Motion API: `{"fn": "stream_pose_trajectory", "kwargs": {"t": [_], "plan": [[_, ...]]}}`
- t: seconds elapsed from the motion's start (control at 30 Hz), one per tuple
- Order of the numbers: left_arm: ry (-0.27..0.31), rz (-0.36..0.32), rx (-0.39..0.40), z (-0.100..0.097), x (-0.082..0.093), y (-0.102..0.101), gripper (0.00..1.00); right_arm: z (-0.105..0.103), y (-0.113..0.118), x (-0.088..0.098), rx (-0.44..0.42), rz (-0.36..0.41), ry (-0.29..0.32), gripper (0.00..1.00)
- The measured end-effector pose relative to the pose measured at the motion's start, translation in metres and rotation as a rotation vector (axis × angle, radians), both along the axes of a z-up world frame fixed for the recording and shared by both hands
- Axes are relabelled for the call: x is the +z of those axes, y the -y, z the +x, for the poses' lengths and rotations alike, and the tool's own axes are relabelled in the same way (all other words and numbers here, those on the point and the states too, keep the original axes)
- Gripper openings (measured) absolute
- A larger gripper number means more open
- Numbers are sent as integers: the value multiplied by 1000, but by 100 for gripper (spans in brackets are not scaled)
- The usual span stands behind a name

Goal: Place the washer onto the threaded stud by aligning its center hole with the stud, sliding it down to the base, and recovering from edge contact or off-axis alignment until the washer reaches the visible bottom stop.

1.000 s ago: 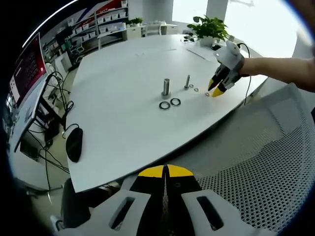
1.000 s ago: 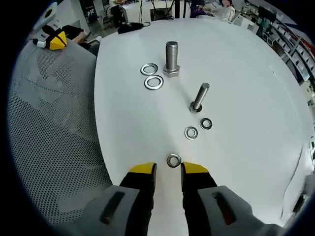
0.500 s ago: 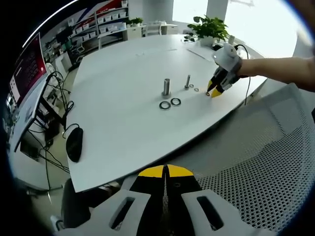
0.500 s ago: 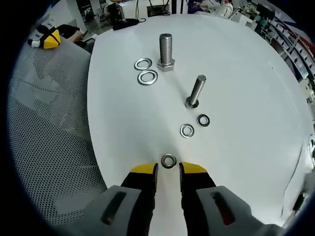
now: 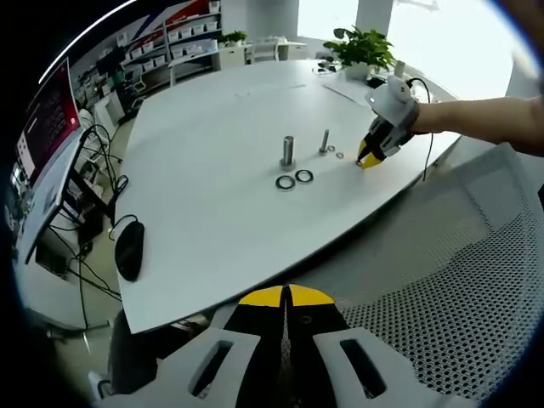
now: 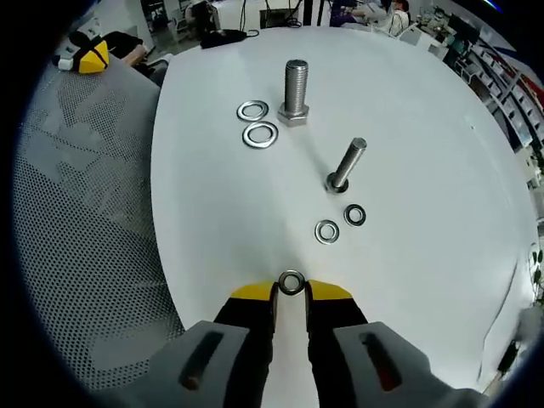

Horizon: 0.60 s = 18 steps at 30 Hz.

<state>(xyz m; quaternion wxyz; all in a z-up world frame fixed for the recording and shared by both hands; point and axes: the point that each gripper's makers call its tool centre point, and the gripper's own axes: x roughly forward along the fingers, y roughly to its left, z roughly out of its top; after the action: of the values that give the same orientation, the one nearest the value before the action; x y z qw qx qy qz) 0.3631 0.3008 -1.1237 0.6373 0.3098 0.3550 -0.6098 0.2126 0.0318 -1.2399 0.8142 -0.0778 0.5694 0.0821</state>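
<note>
At the bottom centre of the right gripper view, the right gripper [image 6: 291, 293] has its jaws drawn narrow around a small silver washer [image 6: 291, 282] lying flat on the white table [image 6: 212, 221]. Whether it is truly clamped I cannot tell. So thin a ring could easily slip out or tilt, then catch the slim stud [image 6: 346, 165] up to the right. The left gripper [image 5: 286, 308] looks closed and empty.

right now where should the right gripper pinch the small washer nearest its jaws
Across its outer rim, coming from the table-edge side where the right gripper already sits. The nearest washer lies flat, a thin ring between the yellow tips, so only opposite rim edges offer purchase; the jaws must stay low against the table.
</note>
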Motion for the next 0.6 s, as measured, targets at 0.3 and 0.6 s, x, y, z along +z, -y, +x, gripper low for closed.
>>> {"fn": "stream_pose_trajectory", "kwargs": {"t": [0.3, 0.6], "plan": [[-1, 2, -2, -1, -1, 0, 0, 9, 0, 14, -15, 4, 52, 15], [1, 2, -9, -1, 0, 0, 0, 30, 5, 43, -21, -10, 127, 15]]}}
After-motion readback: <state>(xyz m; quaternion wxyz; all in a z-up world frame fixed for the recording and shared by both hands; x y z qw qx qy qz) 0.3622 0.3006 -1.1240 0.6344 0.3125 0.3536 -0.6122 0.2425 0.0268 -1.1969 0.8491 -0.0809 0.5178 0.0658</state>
